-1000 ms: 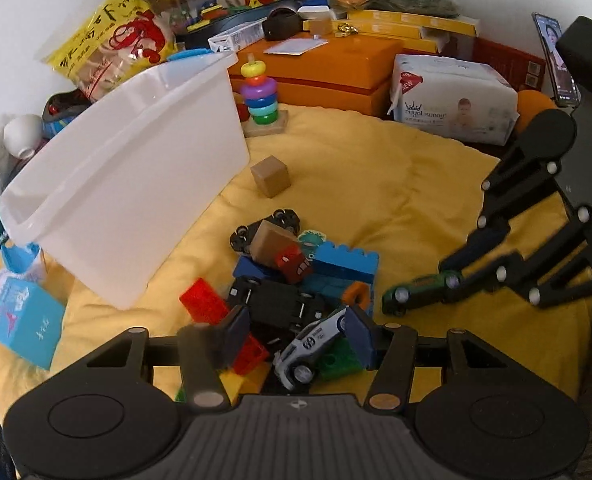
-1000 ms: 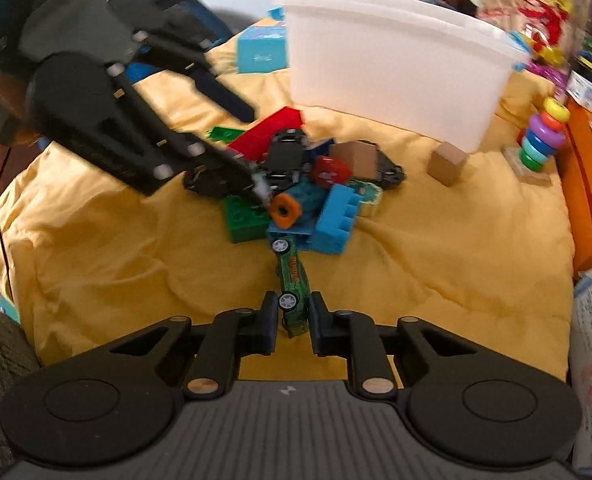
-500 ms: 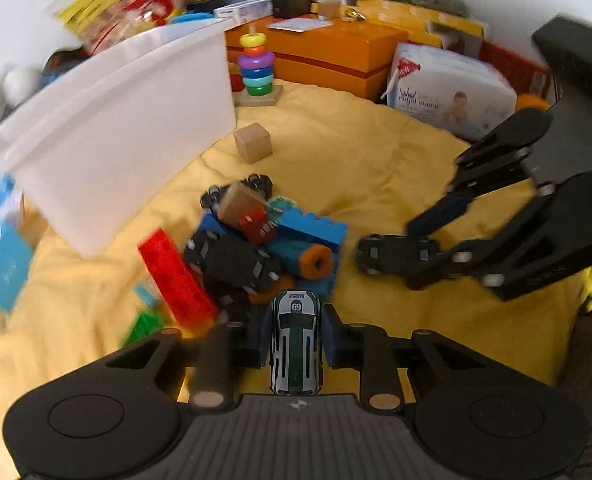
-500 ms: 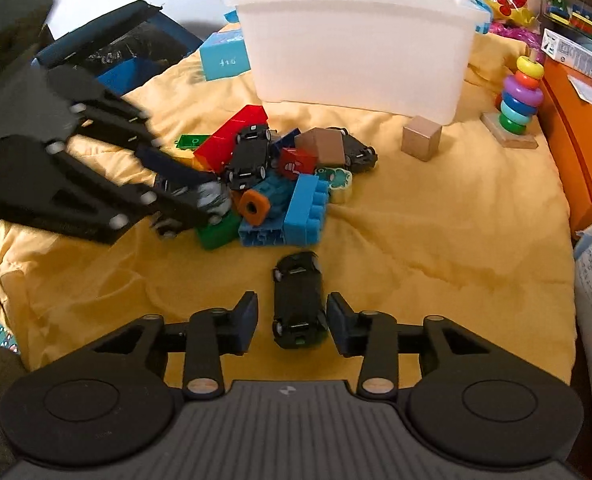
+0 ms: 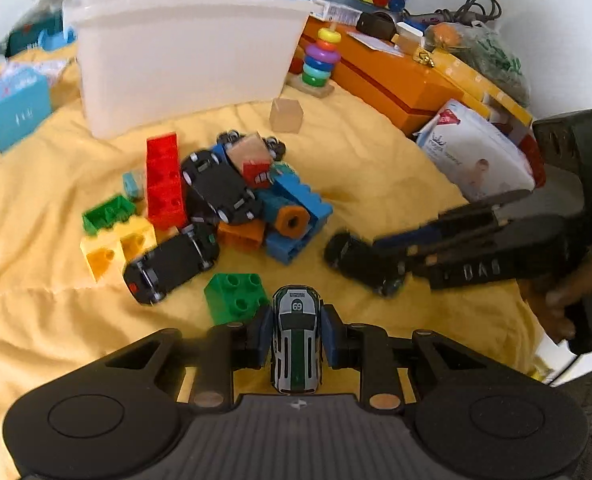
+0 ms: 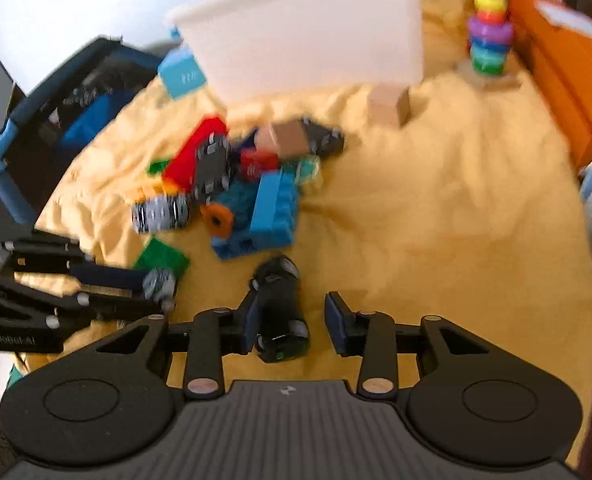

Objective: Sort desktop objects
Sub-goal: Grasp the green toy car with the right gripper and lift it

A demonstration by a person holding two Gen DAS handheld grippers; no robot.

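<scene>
Left gripper (image 5: 296, 338) clamped on grey-and-green toy car (image 5: 297, 340), just beside green brick (image 5: 236, 298). Right gripper (image 6: 292, 324) wide apart; dark toy car (image 6: 280, 312) lay between fingers on yellow cloth (image 6: 436, 220), near block pile (image 5: 224, 196). White bin (image 5: 184, 52) behind.

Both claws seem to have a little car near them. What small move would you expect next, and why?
Probably the right claw closes: its jaws stand apart around the dark toy car, which touches only the left one. The left claw already pinches the white-and-green car, and the white bin sits beyond the pile.
</scene>
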